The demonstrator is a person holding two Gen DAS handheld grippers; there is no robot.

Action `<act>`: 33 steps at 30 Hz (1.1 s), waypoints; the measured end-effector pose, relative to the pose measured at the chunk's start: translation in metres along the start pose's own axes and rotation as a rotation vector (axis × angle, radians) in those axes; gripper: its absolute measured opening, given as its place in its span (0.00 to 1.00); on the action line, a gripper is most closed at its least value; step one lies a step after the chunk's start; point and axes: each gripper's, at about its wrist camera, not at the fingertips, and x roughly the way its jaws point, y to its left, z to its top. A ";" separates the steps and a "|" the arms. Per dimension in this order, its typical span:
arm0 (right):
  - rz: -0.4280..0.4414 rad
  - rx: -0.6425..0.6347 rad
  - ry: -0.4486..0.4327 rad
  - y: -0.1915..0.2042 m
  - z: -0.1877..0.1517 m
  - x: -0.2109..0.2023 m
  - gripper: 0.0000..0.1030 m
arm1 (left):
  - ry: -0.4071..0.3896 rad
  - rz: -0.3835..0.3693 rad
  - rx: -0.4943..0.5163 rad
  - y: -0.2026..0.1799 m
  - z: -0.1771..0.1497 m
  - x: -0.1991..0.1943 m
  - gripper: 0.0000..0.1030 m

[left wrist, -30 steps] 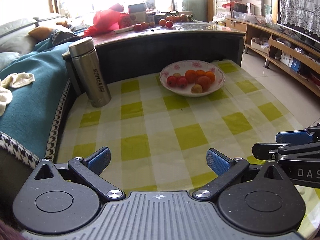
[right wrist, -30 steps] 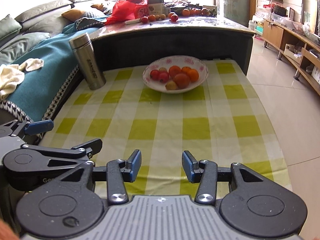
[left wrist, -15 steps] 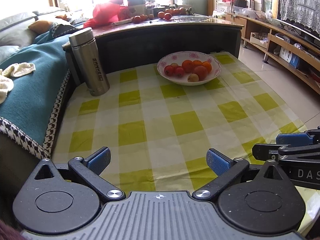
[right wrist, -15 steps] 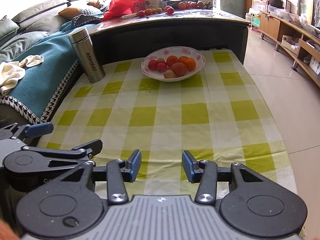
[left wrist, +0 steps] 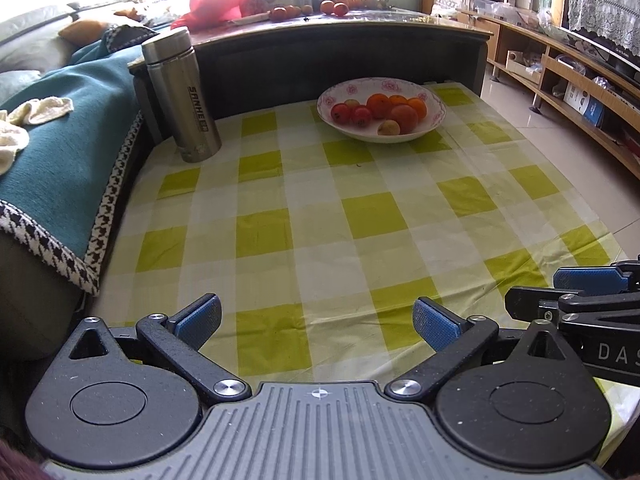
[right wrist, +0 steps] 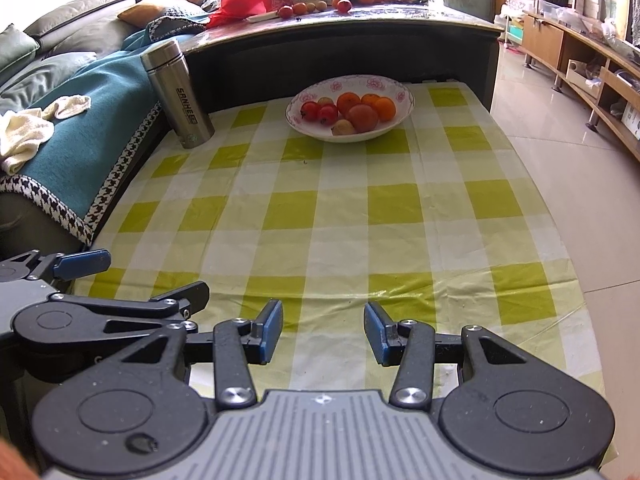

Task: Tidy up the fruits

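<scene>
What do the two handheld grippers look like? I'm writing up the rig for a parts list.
Both the left gripper and the right gripper are matt black, with round pivot housings, silver screws, a ribbed grey centre plate and blue fingertip pads. White letters "DAS" mark the right one's side.

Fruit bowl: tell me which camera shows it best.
The right wrist view shows the fruit bowl best: it sits nearer the centre, with each fruit easy to tell apart and the flowered rim clear all round. The left wrist view shows the same bowl whole too, but further right.
</scene>
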 end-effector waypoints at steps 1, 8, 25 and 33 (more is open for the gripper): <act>-0.002 -0.001 0.003 0.000 0.000 0.001 0.49 | 0.004 0.001 0.002 0.000 0.000 0.001 1.00; -0.006 0.002 0.018 0.001 -0.002 0.003 0.49 | 0.017 0.004 0.003 0.000 -0.002 0.003 1.00; -0.007 0.005 0.035 0.001 -0.004 0.008 0.49 | 0.032 0.010 0.005 0.000 -0.003 0.006 1.00; -0.009 0.005 0.036 0.001 -0.005 0.008 0.49 | 0.034 0.012 0.006 0.000 -0.005 0.007 1.00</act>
